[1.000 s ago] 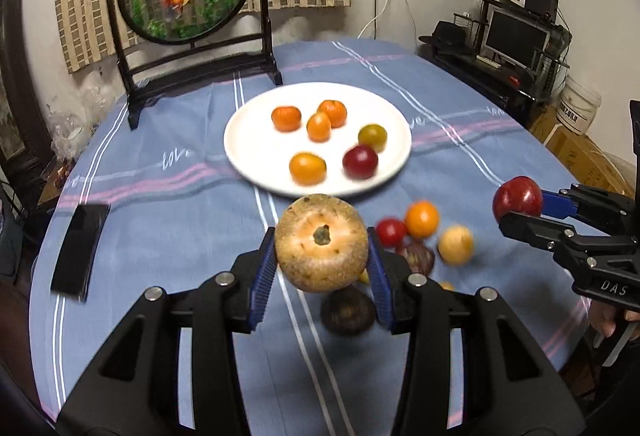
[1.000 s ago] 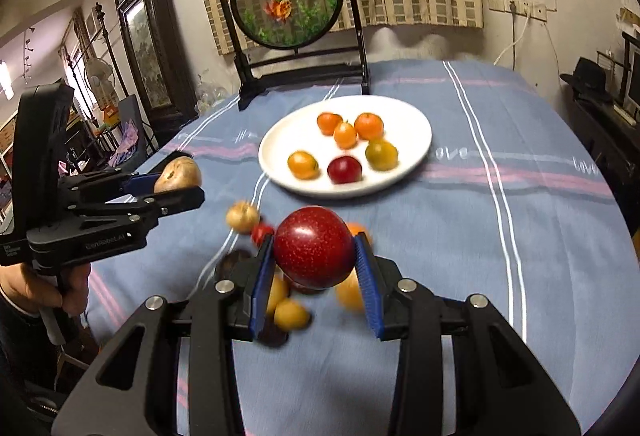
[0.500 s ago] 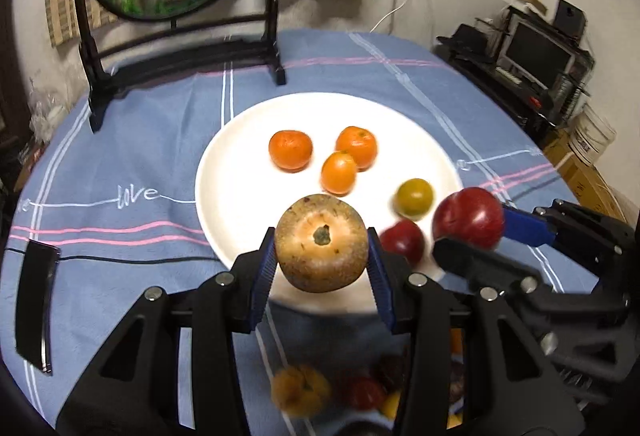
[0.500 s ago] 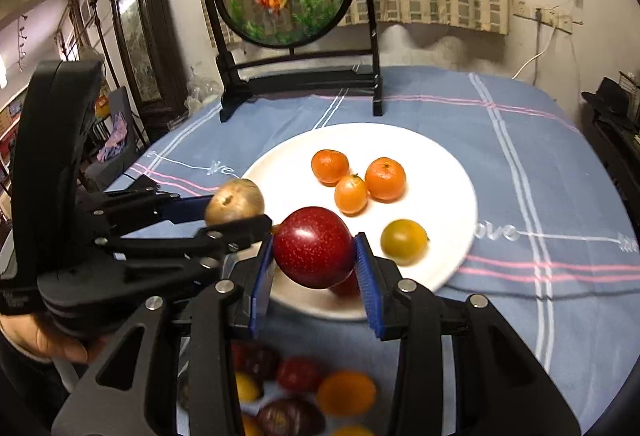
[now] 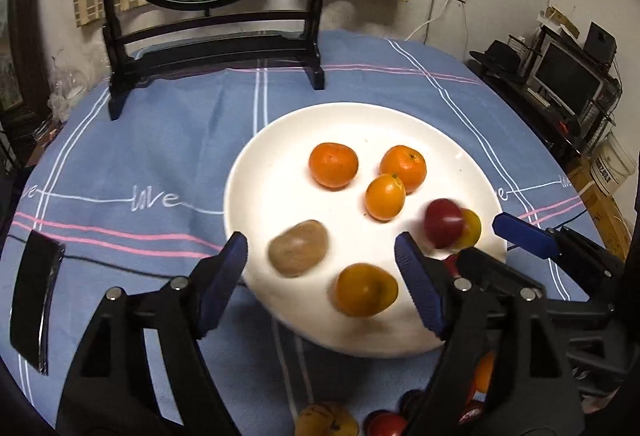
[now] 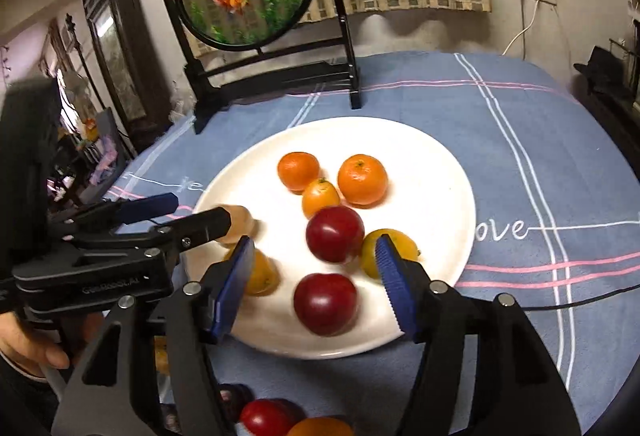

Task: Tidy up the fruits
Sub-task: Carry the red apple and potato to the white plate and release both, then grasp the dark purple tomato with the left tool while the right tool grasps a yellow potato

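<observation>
A white plate (image 5: 280,172) (image 6: 432,164) on the blue tablecloth holds several fruits. My left gripper (image 5: 322,268) is open just over the plate's near edge; a blurred brown fruit (image 5: 298,247) (image 6: 240,224) lies on the plate just beyond it. My right gripper (image 6: 316,268) is open; a blurred red plum (image 6: 335,234) (image 5: 443,223) sits just past its blue pads, with a second red plum (image 6: 325,302) between the fingers. Three orange mandarins (image 5: 333,165) (image 6: 362,179) lie at the plate's middle, and an orange fruit (image 5: 366,290) lies near its front rim.
Several loose fruits (image 5: 326,421) (image 6: 266,416) lie on the cloth in front of the plate. A round goldfish screen on a black stand (image 5: 216,36) (image 6: 272,72) stands behind the plate. A black phone (image 5: 34,296) lies at the left.
Both grippers moved forward over the plate and opened. The brown fruit left the left gripper and the red plum left the right gripper; both now lie on the plate, blurred.
</observation>
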Demonstrator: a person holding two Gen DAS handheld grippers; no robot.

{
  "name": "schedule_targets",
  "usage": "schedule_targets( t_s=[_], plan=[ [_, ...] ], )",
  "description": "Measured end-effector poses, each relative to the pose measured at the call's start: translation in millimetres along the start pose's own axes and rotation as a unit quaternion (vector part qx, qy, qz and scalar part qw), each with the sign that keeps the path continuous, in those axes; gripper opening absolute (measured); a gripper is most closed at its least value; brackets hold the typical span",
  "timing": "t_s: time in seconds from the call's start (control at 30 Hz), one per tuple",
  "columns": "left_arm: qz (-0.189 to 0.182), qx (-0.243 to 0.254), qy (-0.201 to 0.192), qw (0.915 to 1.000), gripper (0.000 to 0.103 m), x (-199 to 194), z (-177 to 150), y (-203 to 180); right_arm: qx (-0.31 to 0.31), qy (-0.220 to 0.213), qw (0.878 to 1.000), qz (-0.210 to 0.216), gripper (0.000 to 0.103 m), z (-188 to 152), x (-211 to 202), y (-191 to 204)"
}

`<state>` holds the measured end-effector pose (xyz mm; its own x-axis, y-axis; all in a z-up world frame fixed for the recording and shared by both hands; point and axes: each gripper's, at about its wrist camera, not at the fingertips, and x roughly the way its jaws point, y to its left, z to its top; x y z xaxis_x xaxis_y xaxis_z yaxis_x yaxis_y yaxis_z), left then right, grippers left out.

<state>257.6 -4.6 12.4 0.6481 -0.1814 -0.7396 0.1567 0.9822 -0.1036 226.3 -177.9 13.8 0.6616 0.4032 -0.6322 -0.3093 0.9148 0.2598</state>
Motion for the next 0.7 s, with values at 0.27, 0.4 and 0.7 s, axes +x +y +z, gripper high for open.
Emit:
schedule_targets(
  t_s=[0.27,0.4,0.7],
  plan=[
    [0.003,0.004,0.007,1.0000,0.078,-25.0,-23.9,1.7,0.049,-0.004,0.999,0.002,0.065,-12.8,-22.7,-15.3],
    [0.006,0.003,0.009,0.9999,0.079,-43.3,-37.8,-0.6,0.046,-0.012,0.999,-0.008,0.067,-21.7,-43.0,-12.0],
    [0.002,-0.002,-0.012,0.9999,0.084,-91.5,-65.2,-5.1,0.030,-0.027,0.999,-0.028,0.068,-49.7,-95.8,-3.3]
  ],
)
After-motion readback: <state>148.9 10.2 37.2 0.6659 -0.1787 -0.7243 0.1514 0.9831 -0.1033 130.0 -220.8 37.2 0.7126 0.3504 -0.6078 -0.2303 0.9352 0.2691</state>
